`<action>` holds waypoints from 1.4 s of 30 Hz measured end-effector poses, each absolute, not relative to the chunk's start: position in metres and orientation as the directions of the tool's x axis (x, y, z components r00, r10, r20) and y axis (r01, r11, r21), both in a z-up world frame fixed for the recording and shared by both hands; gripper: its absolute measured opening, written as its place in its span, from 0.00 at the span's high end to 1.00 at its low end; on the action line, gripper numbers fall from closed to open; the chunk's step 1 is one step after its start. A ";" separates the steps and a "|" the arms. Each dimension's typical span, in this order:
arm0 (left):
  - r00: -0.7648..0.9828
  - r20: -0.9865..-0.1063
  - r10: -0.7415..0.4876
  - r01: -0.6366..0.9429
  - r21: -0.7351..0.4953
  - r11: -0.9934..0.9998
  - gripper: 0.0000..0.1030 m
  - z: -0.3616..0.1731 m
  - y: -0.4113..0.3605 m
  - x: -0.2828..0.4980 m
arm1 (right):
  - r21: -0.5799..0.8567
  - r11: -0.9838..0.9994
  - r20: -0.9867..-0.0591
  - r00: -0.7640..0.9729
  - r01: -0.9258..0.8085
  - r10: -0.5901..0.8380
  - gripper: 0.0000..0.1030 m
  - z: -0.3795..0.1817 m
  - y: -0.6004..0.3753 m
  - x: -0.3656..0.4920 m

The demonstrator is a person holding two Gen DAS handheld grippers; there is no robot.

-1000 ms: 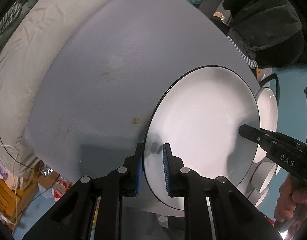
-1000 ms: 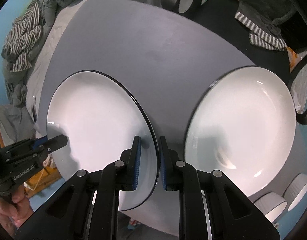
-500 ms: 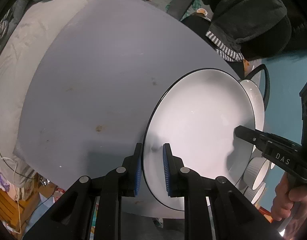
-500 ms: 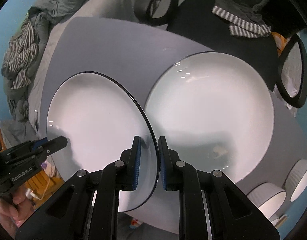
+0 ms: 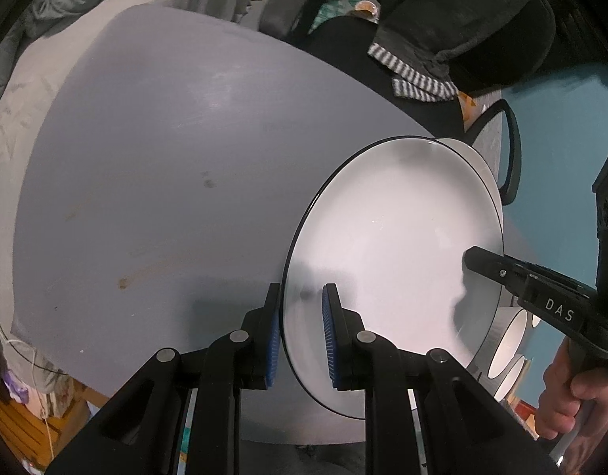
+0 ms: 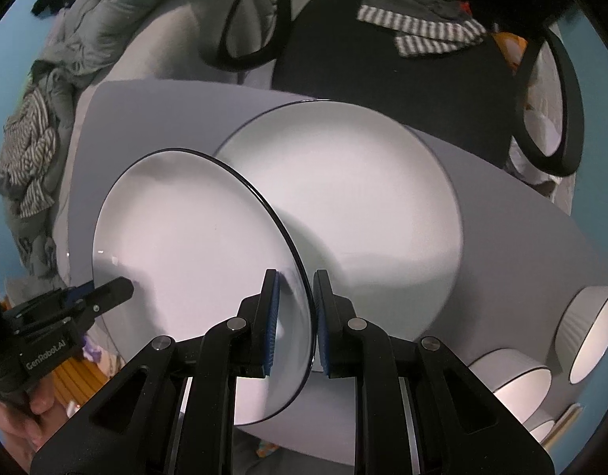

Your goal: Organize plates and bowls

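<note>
I hold a white plate with a thin black rim [image 5: 395, 269] [image 6: 193, 245] by both sides, lifted above the grey table [image 5: 153, 166] [image 6: 521, 237]. My left gripper [image 5: 302, 328] is shut on its near-left rim. The right gripper [image 6: 296, 316] is shut on the opposite rim. Each gripper shows in the other's view: the right gripper [image 5: 476, 257] and the left gripper [image 6: 119, 289]. A second white plate [image 6: 363, 206] [image 5: 490, 174] lies on the table, partly under the held one.
Several ribbed white bowls [image 6: 509, 380] [image 5: 509, 340] stand near the table's right corner. A black chair [image 6: 383, 79] with clothes draped on it is behind the table. Bedding [image 5: 22, 91] lies to the left. A person's hands grip both handles.
Both grippers have carried the plate to the right across the table. The second plate, apart from it a second ago, now lies partly beneath it.
</note>
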State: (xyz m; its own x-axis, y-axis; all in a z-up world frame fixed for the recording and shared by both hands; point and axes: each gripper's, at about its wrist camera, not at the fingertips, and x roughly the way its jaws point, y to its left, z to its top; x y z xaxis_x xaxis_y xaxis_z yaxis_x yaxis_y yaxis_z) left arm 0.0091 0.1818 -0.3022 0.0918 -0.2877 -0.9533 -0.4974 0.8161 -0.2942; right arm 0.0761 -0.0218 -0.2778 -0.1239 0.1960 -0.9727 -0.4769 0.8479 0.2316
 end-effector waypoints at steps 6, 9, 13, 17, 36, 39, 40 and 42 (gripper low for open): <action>0.075 -0.954 -0.290 -0.474 -0.290 0.831 0.83 -0.303 0.173 0.020 | 0.226 0.863 -0.974 -0.118 -0.452 0.194 0.83 -0.280 -0.036 0.089; 0.074 -0.954 -0.292 -0.474 -0.291 0.831 0.83 -0.302 0.169 0.025 | 0.224 0.867 -0.974 -0.111 -0.445 0.195 0.83 -0.279 -0.041 0.094; 0.078 -0.953 -0.293 -0.472 -0.295 0.831 0.83 -0.296 0.164 0.030 | 0.221 0.873 -0.975 -0.110 -0.436 0.192 0.83 -0.279 -0.047 0.101; 0.082 -0.953 -0.293 -0.465 -0.297 0.834 0.83 -0.291 0.162 0.035 | 0.226 0.876 -0.974 -0.111 -0.426 0.197 0.83 -0.279 -0.054 0.105; 0.032 -0.958 -0.285 -0.458 -0.268 0.847 0.82 -0.299 0.144 0.049 | 0.176 0.887 -0.984 -0.089 -0.427 0.153 0.83 -0.285 -0.072 0.125; 0.034 -0.956 -0.291 -0.466 -0.273 0.842 0.80 -0.299 0.147 0.048 | 0.156 0.886 -0.988 -0.091 -0.437 0.128 0.83 -0.287 -0.068 0.125; 0.029 -0.956 -0.293 -0.466 -0.273 0.842 0.77 -0.301 0.146 0.049 | 0.149 0.886 -0.988 -0.094 -0.440 0.120 0.82 -0.288 -0.067 0.125; -0.006 -0.953 -0.302 -0.466 -0.264 0.844 0.76 -0.308 0.145 0.051 | 0.132 0.886 -0.990 -0.100 -0.445 0.097 0.83 -0.290 -0.064 0.125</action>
